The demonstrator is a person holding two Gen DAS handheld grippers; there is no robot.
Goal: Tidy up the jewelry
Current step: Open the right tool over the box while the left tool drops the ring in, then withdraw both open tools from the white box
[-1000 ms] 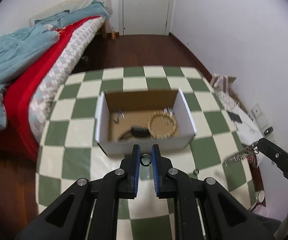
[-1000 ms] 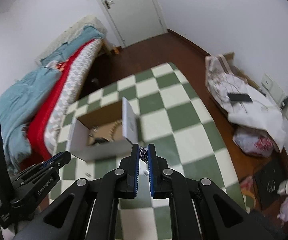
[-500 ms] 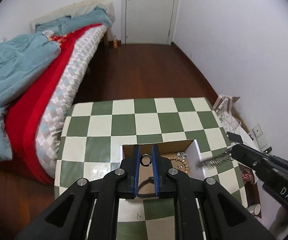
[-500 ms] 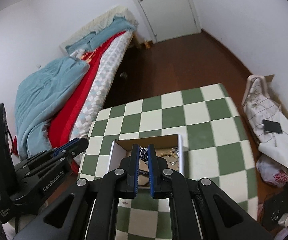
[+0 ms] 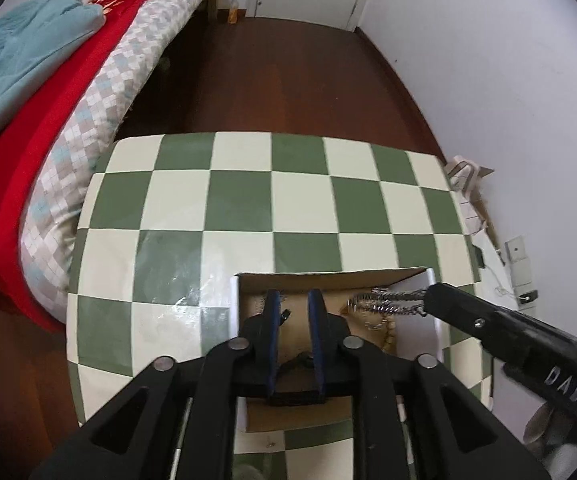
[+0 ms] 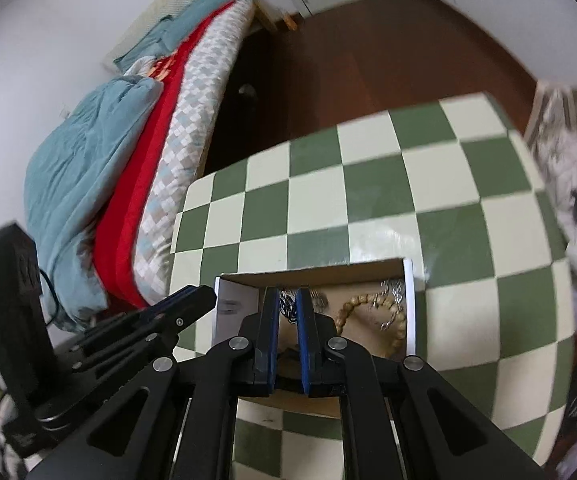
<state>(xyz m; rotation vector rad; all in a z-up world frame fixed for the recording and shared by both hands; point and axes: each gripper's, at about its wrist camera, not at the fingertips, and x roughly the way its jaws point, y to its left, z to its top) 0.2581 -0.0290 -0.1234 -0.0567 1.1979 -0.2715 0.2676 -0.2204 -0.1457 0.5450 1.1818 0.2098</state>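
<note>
Left wrist view: my right gripper (image 5: 428, 300) pinches a silver chain (image 5: 384, 305) over the open box (image 5: 234, 300); its long axis runs sideways, free end pointing left. My left gripper (image 5: 293, 300) hangs over the box, jaws narrowly apart, nothing between them.

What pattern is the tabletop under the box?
Green and cream checkerboard on the tabletop, clearest in the left wrist view.
</note>
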